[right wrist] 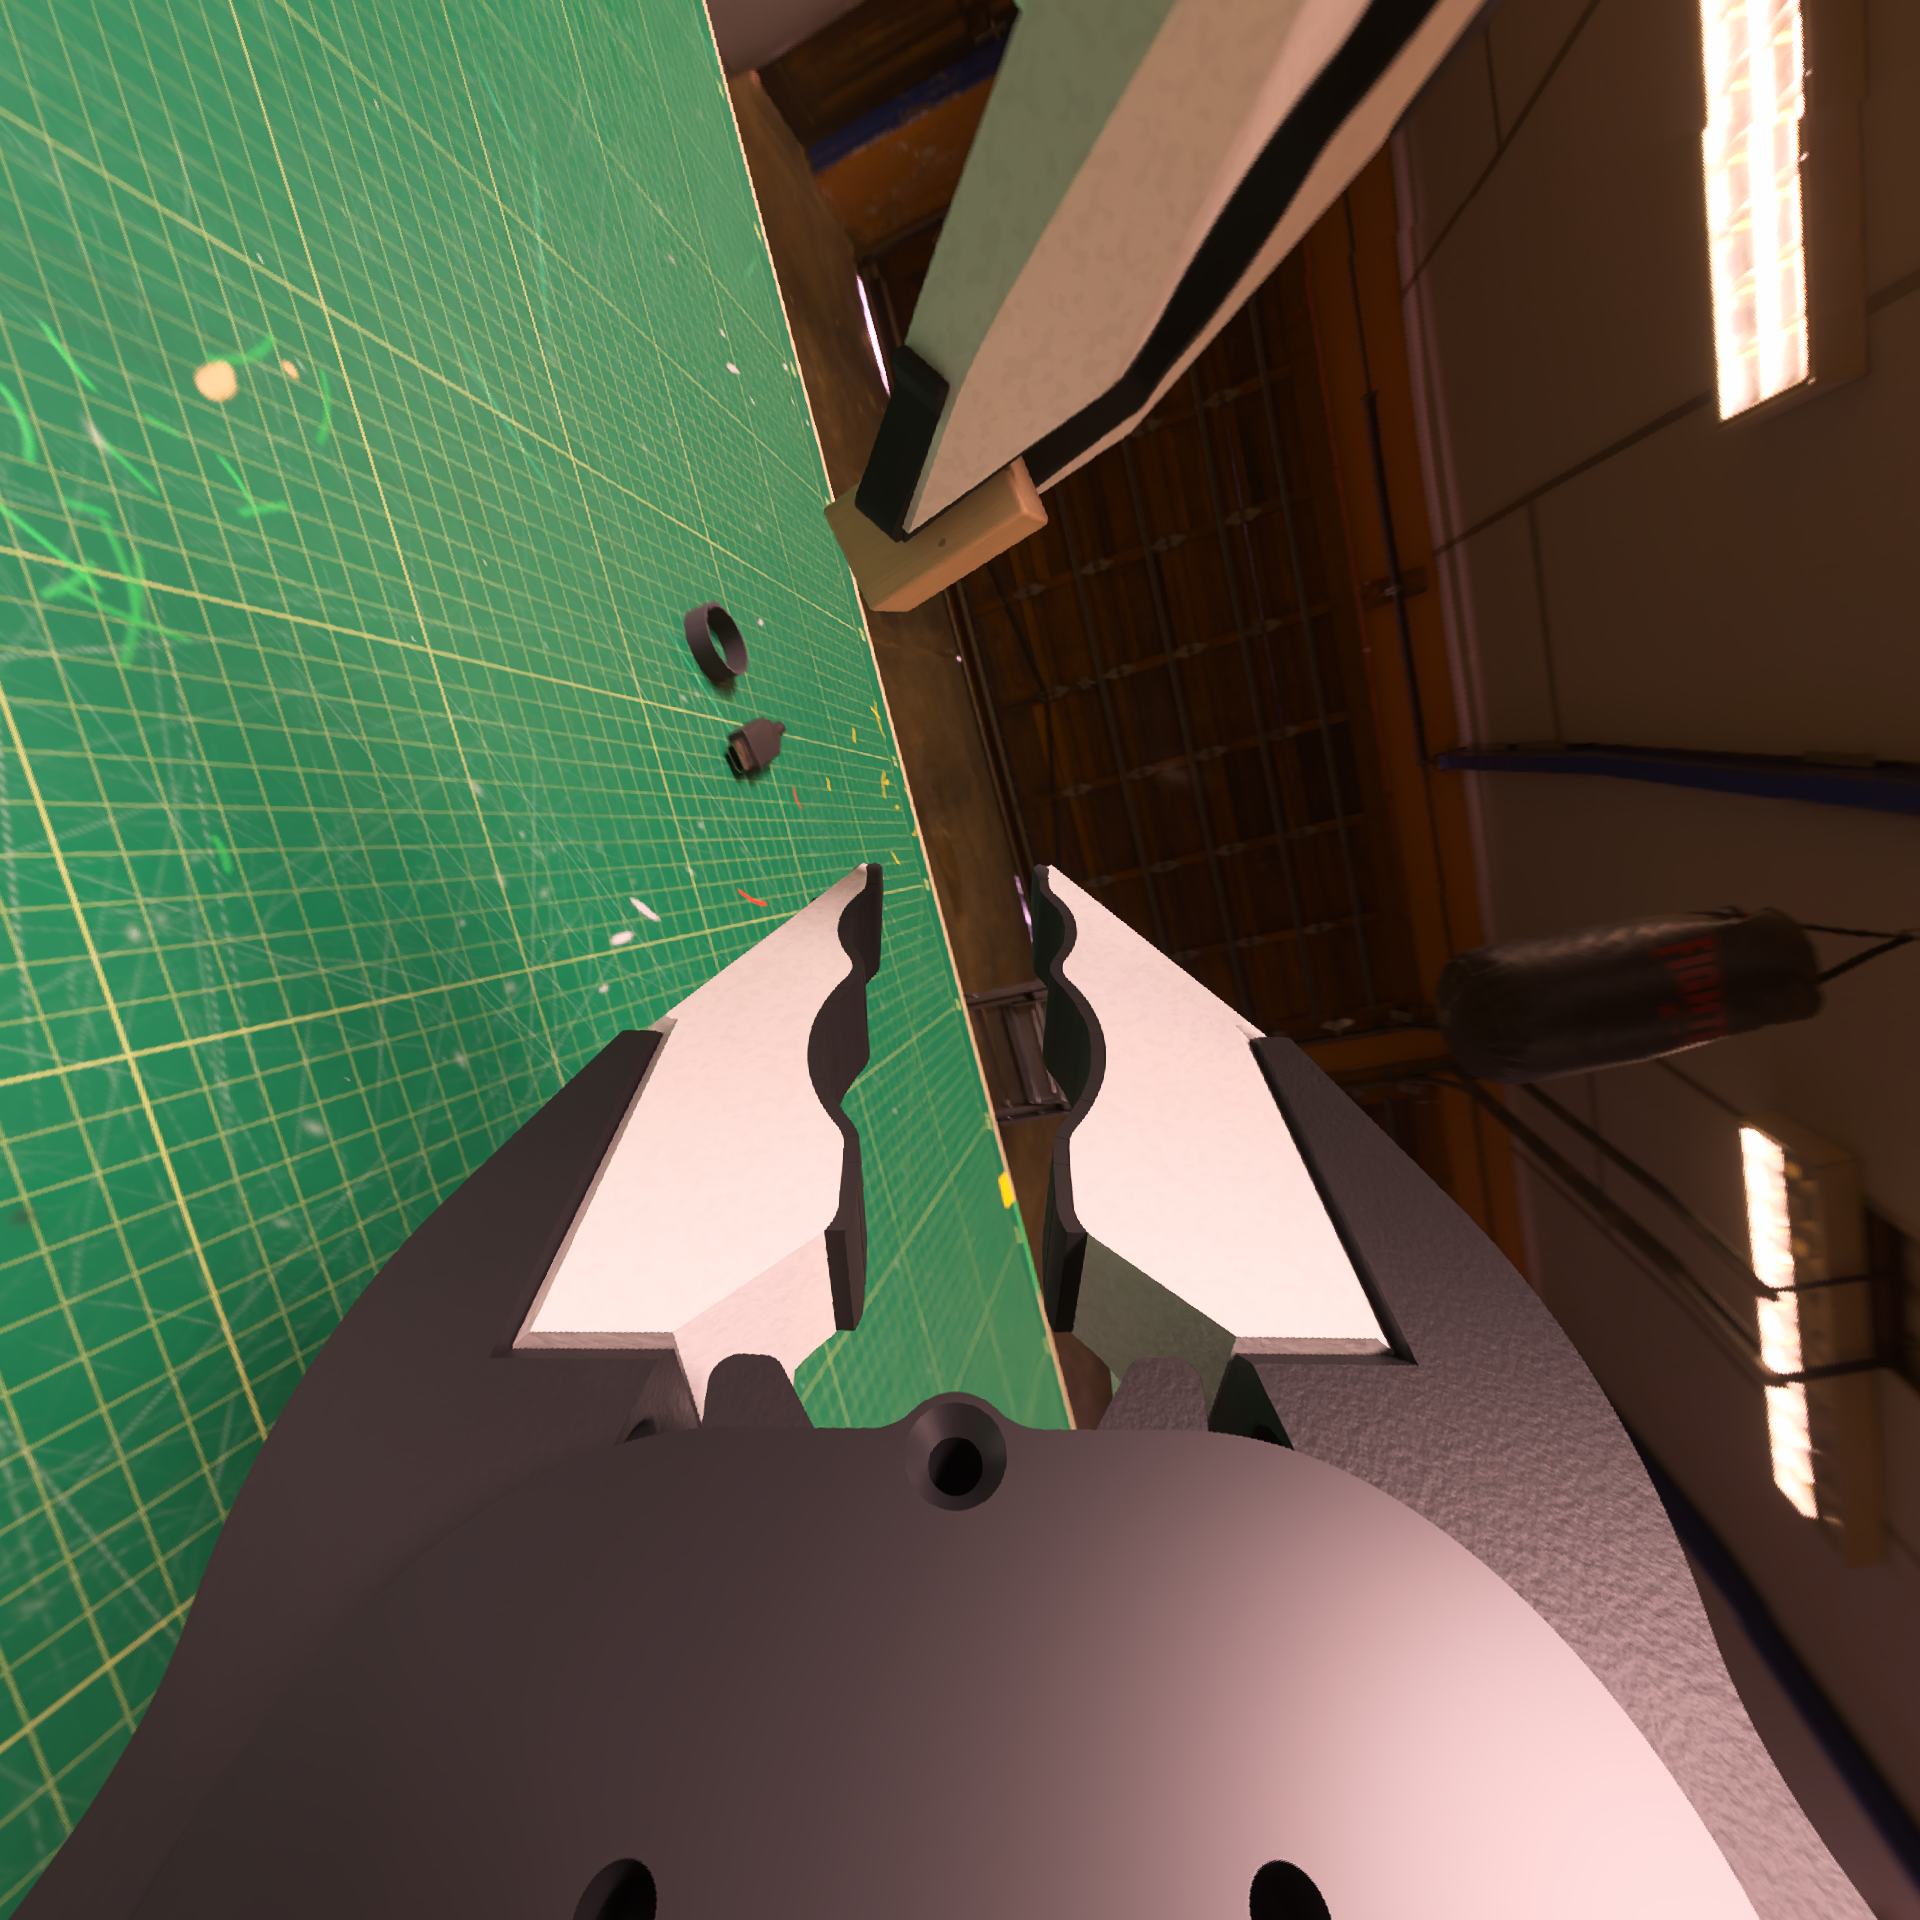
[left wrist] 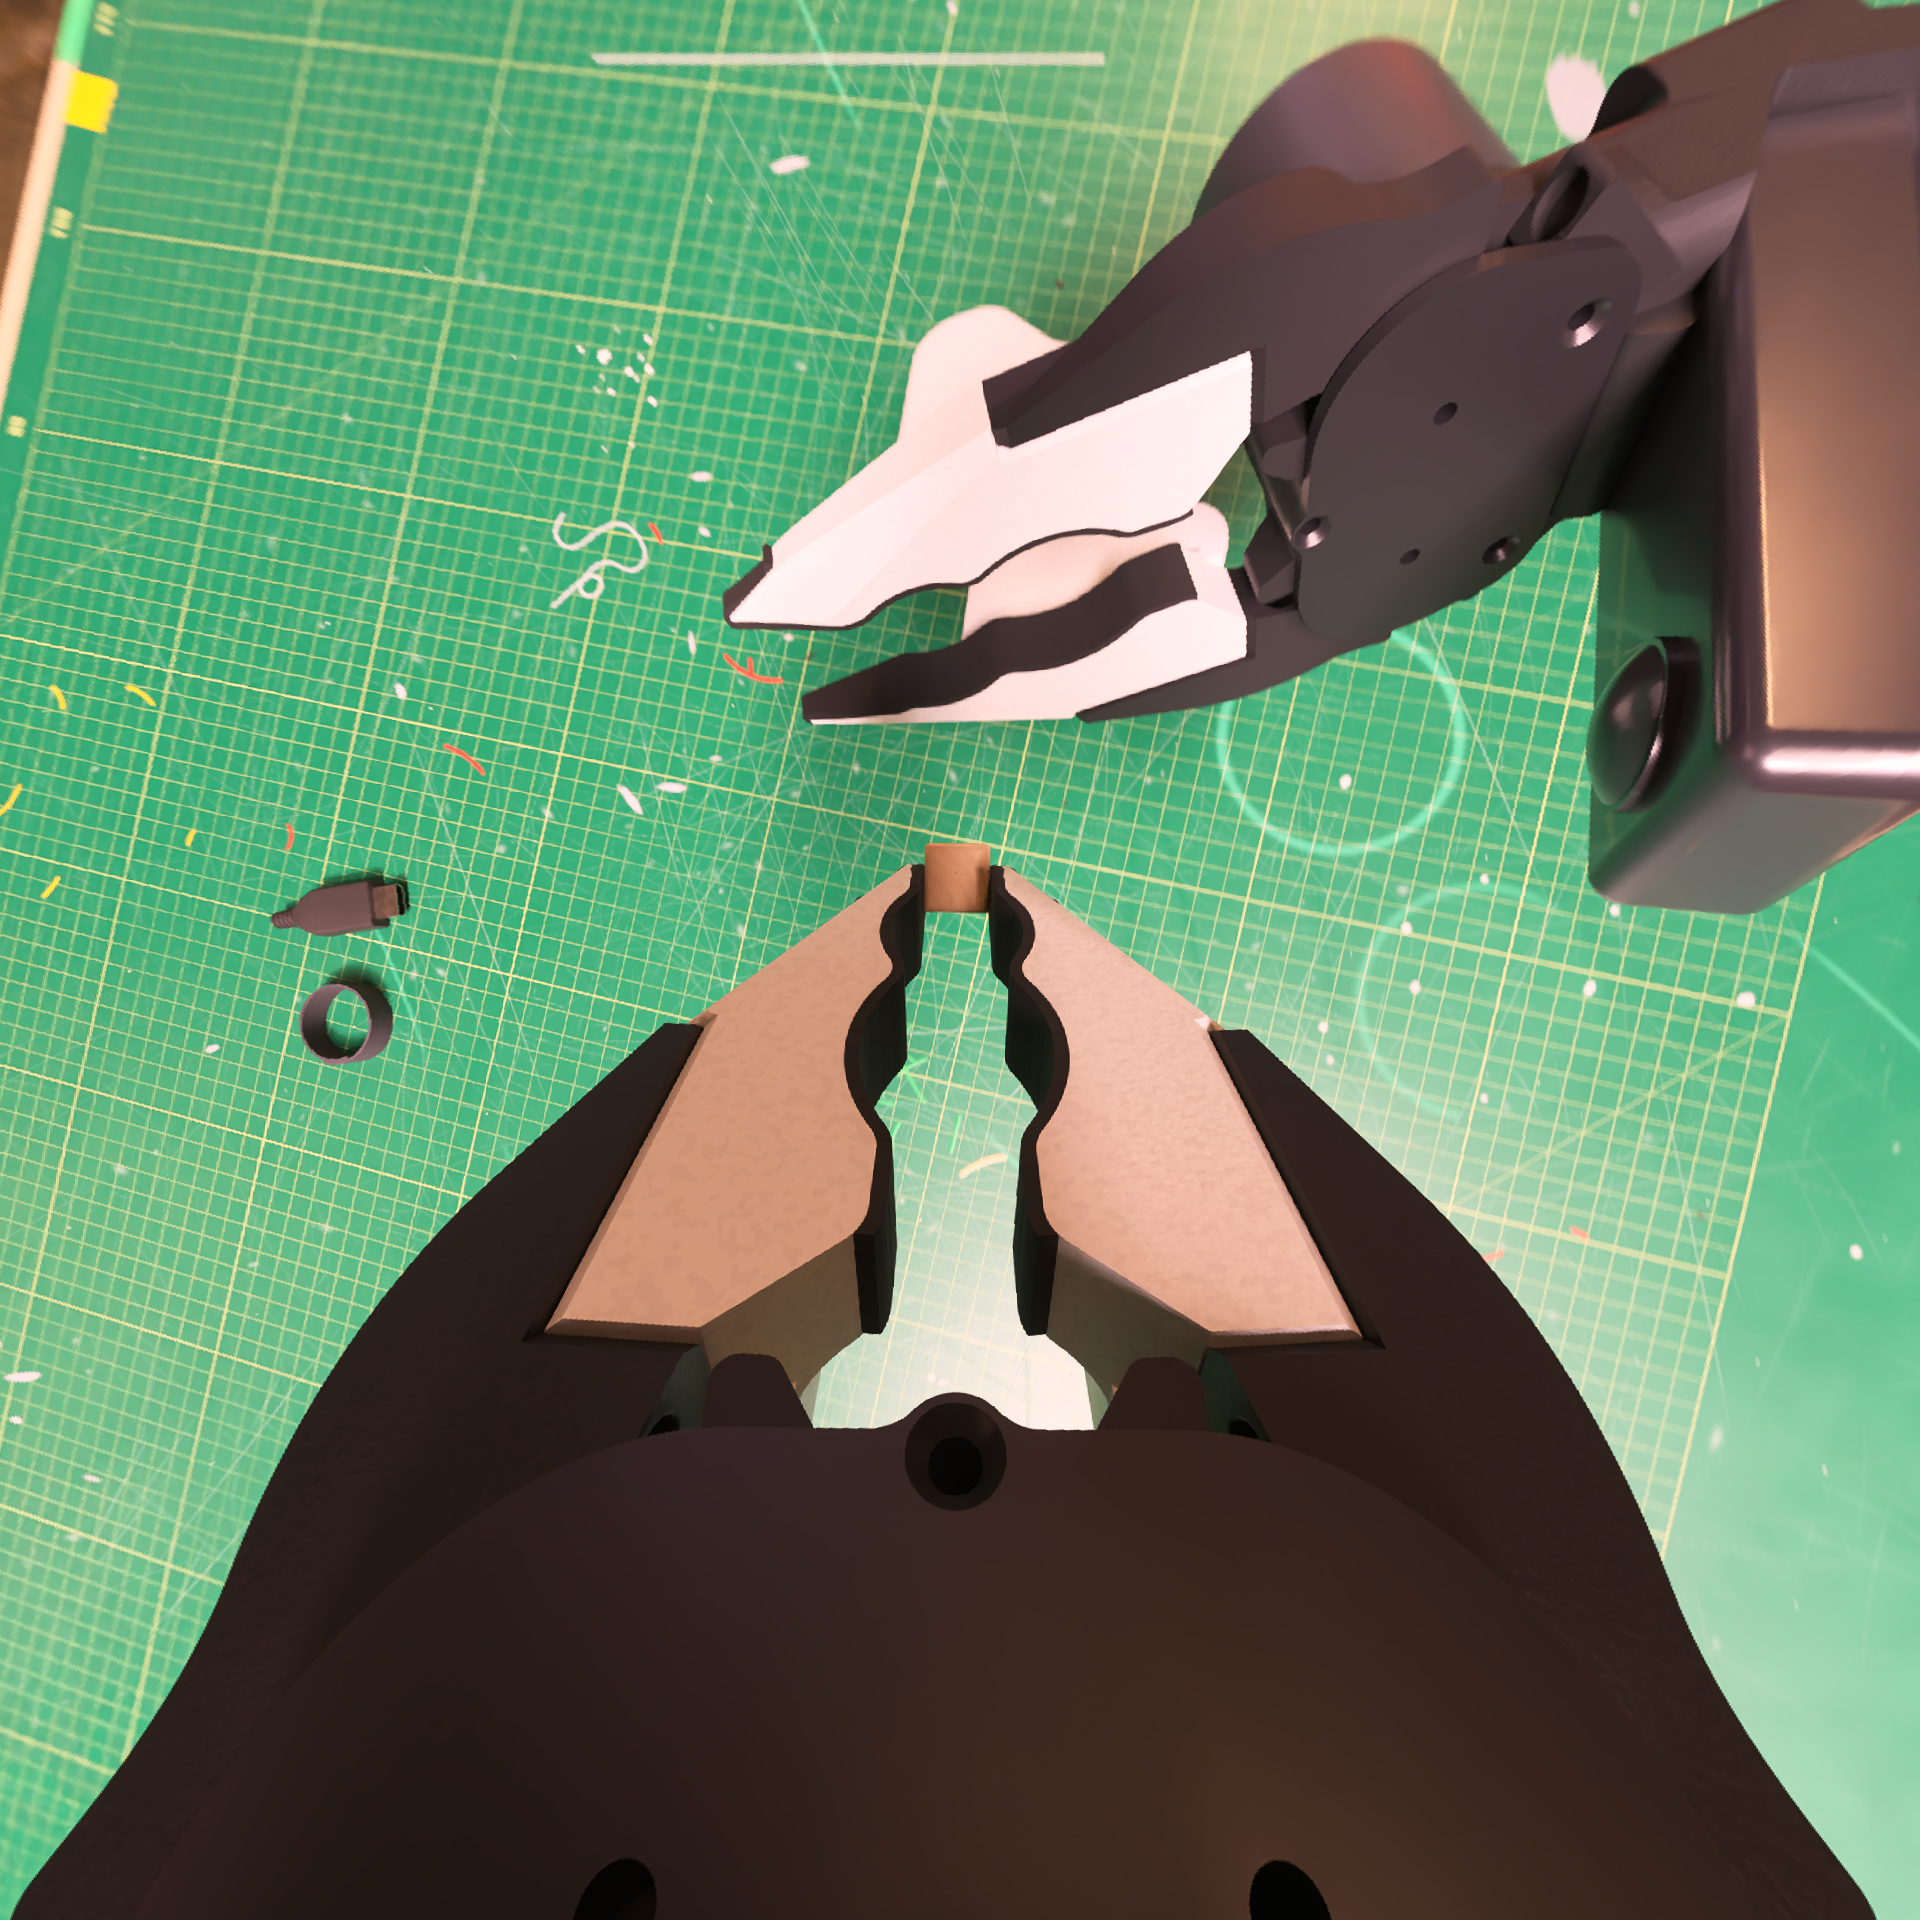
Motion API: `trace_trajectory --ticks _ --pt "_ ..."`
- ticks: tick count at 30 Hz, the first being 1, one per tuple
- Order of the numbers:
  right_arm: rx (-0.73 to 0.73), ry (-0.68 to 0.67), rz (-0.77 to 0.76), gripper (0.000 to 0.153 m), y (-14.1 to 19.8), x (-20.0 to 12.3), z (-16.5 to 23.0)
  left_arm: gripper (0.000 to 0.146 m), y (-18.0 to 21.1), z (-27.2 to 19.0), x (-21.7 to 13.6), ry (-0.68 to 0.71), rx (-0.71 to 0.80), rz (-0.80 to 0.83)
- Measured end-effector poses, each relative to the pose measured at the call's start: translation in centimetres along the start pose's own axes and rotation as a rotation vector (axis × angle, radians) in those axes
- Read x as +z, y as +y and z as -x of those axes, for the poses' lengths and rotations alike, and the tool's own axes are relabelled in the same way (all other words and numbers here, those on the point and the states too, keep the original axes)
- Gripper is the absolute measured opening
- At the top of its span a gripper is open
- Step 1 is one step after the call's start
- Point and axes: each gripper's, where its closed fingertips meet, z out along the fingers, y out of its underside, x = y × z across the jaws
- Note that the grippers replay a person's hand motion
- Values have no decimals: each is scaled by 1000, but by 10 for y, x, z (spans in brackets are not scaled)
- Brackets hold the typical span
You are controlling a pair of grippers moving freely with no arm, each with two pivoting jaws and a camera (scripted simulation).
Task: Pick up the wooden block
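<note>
The small light wooden block is pinched between the fingertips of my left gripper, which is shut on it over the green cutting mat. In the right wrist view the block shows at the tip of the left gripper's fingers, seemingly a little off the mat. My right gripper is open and empty. In the left wrist view the right gripper hovers beyond the block and to its right, tips pointing left.
A black ring and a small dark plug lie on the mat left of the block; both show in the right wrist view, the ring and the plug. The mat's left edge borders a wooden table.
</note>
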Motion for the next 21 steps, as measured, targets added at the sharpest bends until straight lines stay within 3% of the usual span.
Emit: trace_trajectory --ticks 13,16,21 --pt "119 -26 -32 29 4 3 -1 11 -9 2 0 -257 -110 -251" --pt "128 -14 -50 30 3 0 -6 11 -11 0 -4 -275 -175 -341" --pt "123 -13 -70 30 -4 -2 -5 11 -6 -4 -10 -301 -163 -341"
